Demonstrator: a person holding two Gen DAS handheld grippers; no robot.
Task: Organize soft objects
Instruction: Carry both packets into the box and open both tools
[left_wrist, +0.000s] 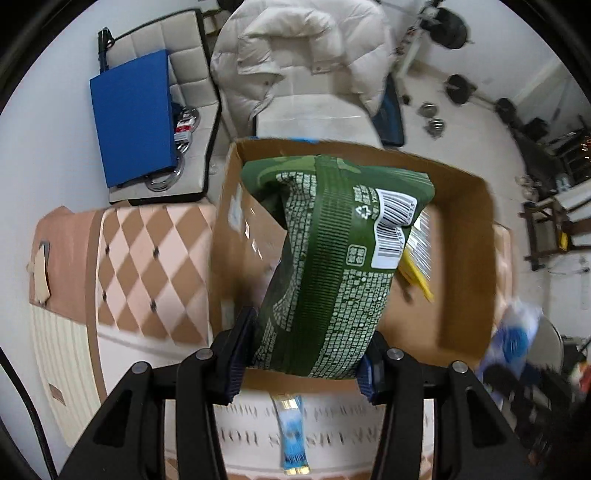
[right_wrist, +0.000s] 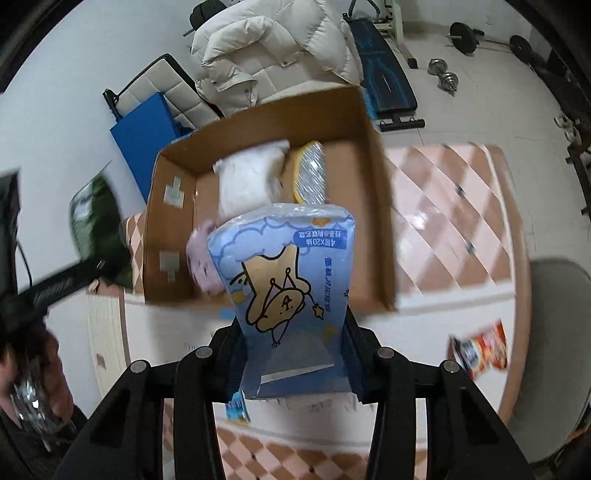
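Gripping green bag (left_wrist: 325, 266), left tool (left_wrist: 303, 354); right tool (right_wrist: 295, 365) clamping blue pack (right_wrist: 291, 295).

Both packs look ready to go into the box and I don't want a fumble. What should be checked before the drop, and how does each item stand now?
1. Left gripper clamped on the green bag: ok.
2. Right gripper clamped on the blue tissue pack: ok.
3. Green bag over the cardboard box: ok.
4. Free floor in the box beside the white pouch: ok.
5. Tissue pack fully over the box: cannot tell.
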